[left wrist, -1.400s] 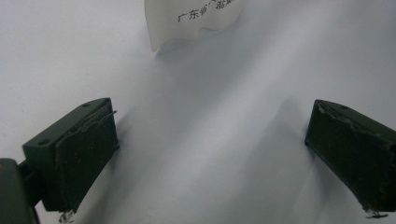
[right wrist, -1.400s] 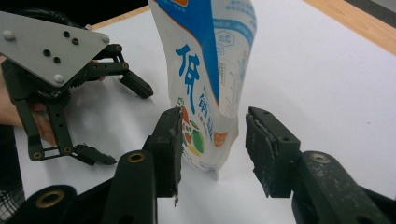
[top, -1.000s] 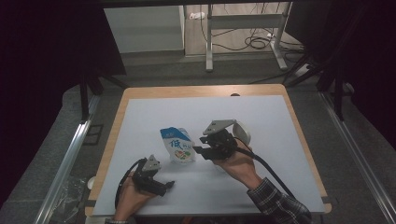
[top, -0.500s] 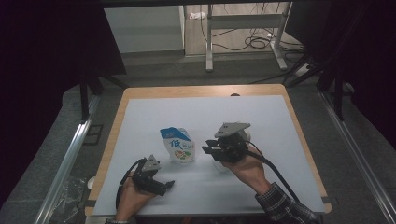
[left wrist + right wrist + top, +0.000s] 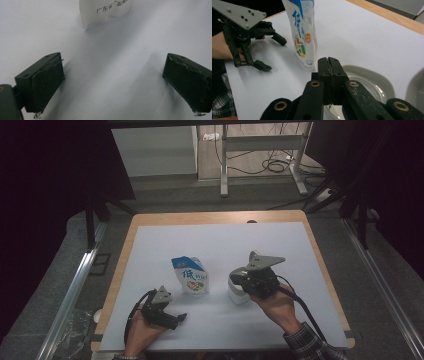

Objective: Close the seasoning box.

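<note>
The right gripper [image 5: 329, 72] has its jaws pressed flat together, having just closed, with nothing visible between the pads; directly under and beyond the tips lies a white bowl [image 5: 372, 82], round-cornered and shallow, mouth up on the table; in the high view the same bowl [image 5: 236, 292] sits half hidden under the right gripper [image 5: 235, 279]; whether the tips touch its rim I cannot tell. The gripper points toward the table's left side, its grey three-cornered plate on top, the hand behind it coming in from the lower right with a checked sleeve at the wrist.

Just left of the bowl stands one pouch [image 5: 190, 276], white and blue with printed characters and a fruit picture; it stands upright, long axis vertical, top leaning slightly, printed face toward the person; the pouch [image 5: 303, 32] is near the closed tips but apart from them.

The left gripper [image 5: 112, 82] holds its jaws wide with only bare table [image 5: 112, 50] between; it rests low at the near-left, aimed toward the pouch's base [image 5: 105, 12].

Count: two grippers, one pouch, one bowl.
</note>
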The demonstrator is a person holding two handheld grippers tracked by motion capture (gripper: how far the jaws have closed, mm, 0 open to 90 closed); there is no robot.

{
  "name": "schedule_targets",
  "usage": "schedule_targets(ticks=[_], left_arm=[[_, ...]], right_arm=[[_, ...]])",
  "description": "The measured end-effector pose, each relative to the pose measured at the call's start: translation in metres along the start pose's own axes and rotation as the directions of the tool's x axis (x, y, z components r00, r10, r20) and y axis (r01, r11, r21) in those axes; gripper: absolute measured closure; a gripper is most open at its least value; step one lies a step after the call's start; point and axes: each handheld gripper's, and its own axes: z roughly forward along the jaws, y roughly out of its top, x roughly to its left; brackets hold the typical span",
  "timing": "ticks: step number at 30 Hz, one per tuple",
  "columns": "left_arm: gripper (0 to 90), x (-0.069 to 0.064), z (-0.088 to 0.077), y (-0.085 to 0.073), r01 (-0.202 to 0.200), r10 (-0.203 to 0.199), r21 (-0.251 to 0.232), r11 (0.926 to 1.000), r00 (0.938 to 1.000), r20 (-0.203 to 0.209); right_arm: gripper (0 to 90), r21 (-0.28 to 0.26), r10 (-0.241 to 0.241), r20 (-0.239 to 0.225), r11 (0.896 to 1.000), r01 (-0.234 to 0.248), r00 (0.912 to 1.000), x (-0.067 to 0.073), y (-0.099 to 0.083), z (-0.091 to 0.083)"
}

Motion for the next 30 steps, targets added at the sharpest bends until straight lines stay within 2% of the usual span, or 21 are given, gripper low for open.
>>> schedule_targets(ticks=[5,15,30], left_arm=[[3.7,0.0,0.0,0.0,0.001,-0.001,-0.003,1.0,1.0,-0.001],[4.8,0.0,0.0,0.0,0.007,-0.007,-0.008,0.9999,1.0,-0.007],[4.9,0.001,0.0,0.0,0.007,-0.007,-0.009,0.9999,0.9999,-0.009]], right_arm=[[89.2,0.002,-0.001,0.039,1.0,0.001,0.9993,-0.001,-0.01,-0.009],[89.2,-0.005,0.033,0.054,0.999,-0.032,0.998,-0.01,-0.022,-0.02],[89.3,-0.01,0.099,0.092,0.995,-0.098,0.9908,-0.029,-0.047,-0.043]])
